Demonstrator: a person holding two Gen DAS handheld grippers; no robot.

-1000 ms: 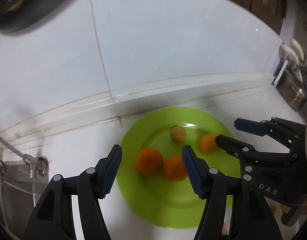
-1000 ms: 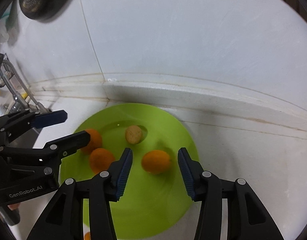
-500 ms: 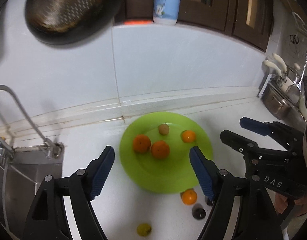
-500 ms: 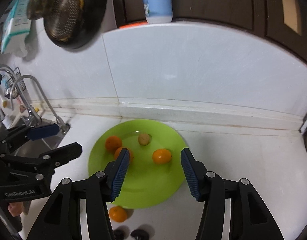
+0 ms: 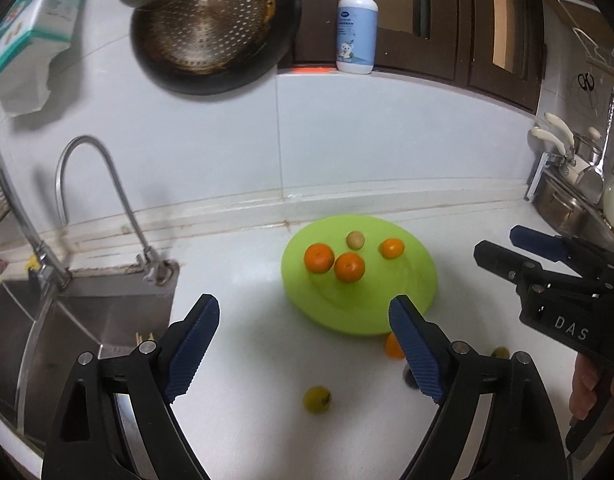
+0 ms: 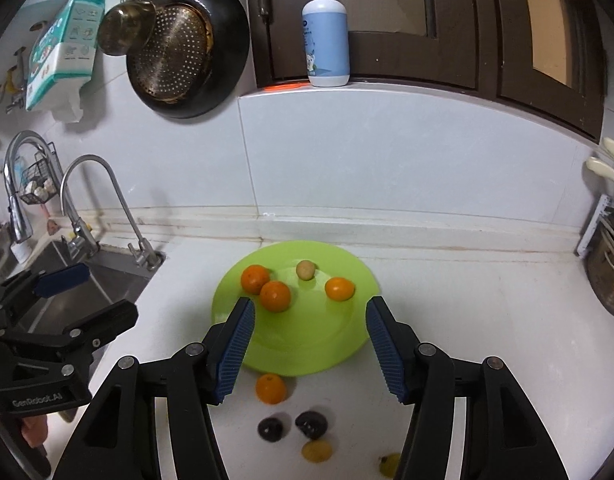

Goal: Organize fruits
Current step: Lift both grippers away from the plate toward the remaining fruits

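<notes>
A lime green plate (image 5: pixel 419 280) (image 6: pixel 299 344) sits on the white counter and holds three oranges (image 6: pixel 275 295) and a small tan fruit (image 6: pixel 305 270). In front of the plate lie a loose orange (image 6: pixel 270 388), two dark fruits (image 6: pixel 311 424) and a yellow-green fruit (image 5: pixel 317 399) (image 6: pixel 317 451). My left gripper (image 5: pixel 305 350) is open and empty, above the counter at the plate's near left. My right gripper (image 6: pixel 309 346) is open and empty, above the plate's near edge. Each gripper shows at the side of the other's view.
A steel sink (image 5: pixel 67 320) with a curved faucet (image 5: pixel 107 184) lies to the left. A pan (image 6: pixel 187 48) hangs on the wall, with a soap bottle (image 6: pixel 327 36) on the ledge. Steel pots (image 5: pixel 567 208) stand at the right.
Both grippers have pulled back and up from the plate, so the loose fruits on the counter, the sink and the wall items have come into view. Both jaws have opened wider.
</notes>
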